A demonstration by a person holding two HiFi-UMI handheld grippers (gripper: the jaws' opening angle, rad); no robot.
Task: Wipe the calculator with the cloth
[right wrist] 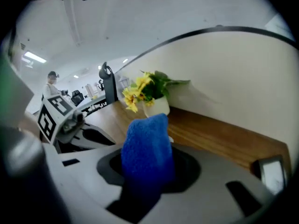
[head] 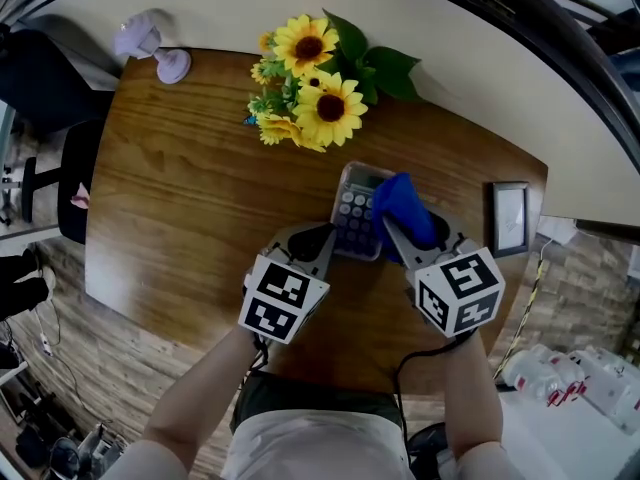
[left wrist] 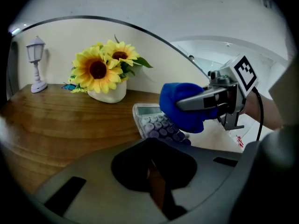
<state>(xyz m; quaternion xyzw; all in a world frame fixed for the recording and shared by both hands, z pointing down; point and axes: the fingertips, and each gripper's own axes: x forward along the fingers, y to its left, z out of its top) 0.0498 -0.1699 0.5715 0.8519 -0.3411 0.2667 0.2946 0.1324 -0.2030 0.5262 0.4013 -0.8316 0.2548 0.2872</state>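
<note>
Currently on record, head view, centre of frame: calculator, flat on wooden table, long axis running from lower frame to upper, display end toward the sunflowers, key end toward the person.

Right gripper: clamped on blue cloth, wad standing out past the tips. Same in right gripper view, with blue cloth filling the slot between the jaws. Cloth position: over the calculator's right edge, touching or just above, cannot tell which.

Left gripper: jaws pressed together on nothing, only a thin sliver of wood between them in left gripper view. Tips just beside the calculator's lower left corner, contact uncertain.

Bearing for the wipe, as judged: keypad immediately left of the cloth, so stroke likely leftward across, or along the long axis. Nearer gripper, and the one with the tool: right.

Room:
- bare wood wide open at left of frame
- sunflowers near, above the display end
- picture frame at right, apart
- table edge close at lower frame
- small lamp far upper left, no concern
</note>
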